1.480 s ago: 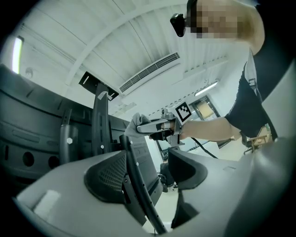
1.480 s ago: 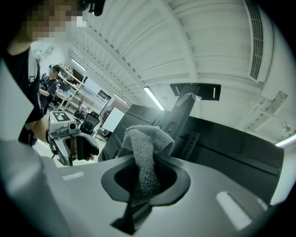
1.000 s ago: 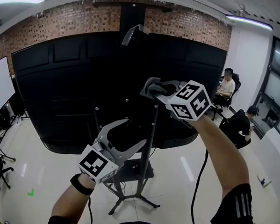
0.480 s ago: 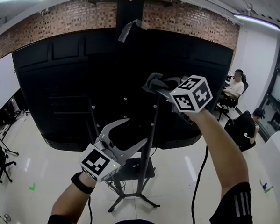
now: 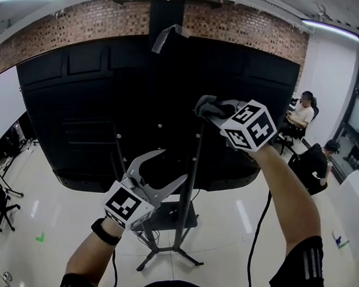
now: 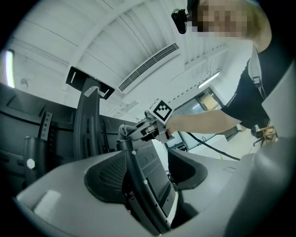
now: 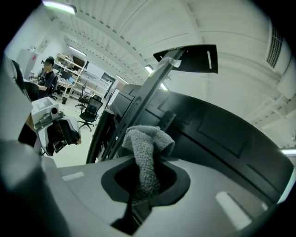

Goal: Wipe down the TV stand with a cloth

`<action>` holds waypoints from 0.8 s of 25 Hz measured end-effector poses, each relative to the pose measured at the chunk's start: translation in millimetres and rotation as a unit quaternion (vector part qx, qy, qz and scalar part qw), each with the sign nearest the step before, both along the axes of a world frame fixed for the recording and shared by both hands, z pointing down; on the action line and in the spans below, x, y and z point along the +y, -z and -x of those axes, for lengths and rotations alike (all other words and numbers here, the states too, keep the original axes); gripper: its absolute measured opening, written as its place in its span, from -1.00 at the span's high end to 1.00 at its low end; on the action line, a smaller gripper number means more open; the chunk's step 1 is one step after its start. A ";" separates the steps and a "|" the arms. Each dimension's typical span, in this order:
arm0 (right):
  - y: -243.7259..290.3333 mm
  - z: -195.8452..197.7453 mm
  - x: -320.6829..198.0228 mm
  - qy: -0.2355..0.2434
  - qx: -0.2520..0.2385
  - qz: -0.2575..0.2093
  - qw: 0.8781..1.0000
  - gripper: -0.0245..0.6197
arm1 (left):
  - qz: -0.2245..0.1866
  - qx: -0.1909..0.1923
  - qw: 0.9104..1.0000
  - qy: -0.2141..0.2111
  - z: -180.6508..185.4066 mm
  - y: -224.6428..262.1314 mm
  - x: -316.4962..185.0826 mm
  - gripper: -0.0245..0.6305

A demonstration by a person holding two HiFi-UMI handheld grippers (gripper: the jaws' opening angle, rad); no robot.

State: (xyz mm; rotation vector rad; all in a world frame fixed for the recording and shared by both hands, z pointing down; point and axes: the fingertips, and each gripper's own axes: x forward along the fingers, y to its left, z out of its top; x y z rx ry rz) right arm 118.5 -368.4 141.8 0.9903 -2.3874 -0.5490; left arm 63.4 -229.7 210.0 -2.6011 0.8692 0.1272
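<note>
The right gripper (image 5: pixel 222 114) is clamped on a grey terry cloth (image 5: pixel 207 104), the fabric bunched between its jaws and spilling out past their tips. It holds the wad up at the head of the TV stand's upright post (image 5: pixel 188 188), against the mounting bracket behind the screen. Over the last second the cloth has slid a little to the right across the top of the post, while the arm has kept its height.

The left gripper (image 5: pixel 173 166) has barely moved. Its jaws stand wide apart lower down, with the post passing between them; its own view shows daylight on either side, so it appears to bracket the post rather than grip it.

Behind both looms the black back panel of the television (image 5: pixel 79 116). Below, a small shelf (image 5: pixel 163 220) and the splayed legs (image 5: pixel 162 253) rest on the pale floor.

The sideways shift reads as a wiping stroke under way at the top of the stand. The lower post, shelf and legs probably remain to be wiped.
</note>
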 end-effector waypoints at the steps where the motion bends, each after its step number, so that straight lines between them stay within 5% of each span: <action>1: 2.3 2.2 4.5 0.008 -0.007 -0.003 1.000 0.81 | 0.001 -0.001 1.000 0.001 0.0 -1.2 -1.0 0.01; 8: 4.0 42.4 15.1 0.057 0.012 0.037 0.998 0.81 | 0.002 -0.003 1.000 -0.006 -10.5 -7.4 2.8 0.01; 20: 1.2 30.5 -7.9 0.023 -0.005 0.057 0.998 0.81 | -0.007 0.000 1.000 -0.003 -11.4 -7.0 6.1 0.01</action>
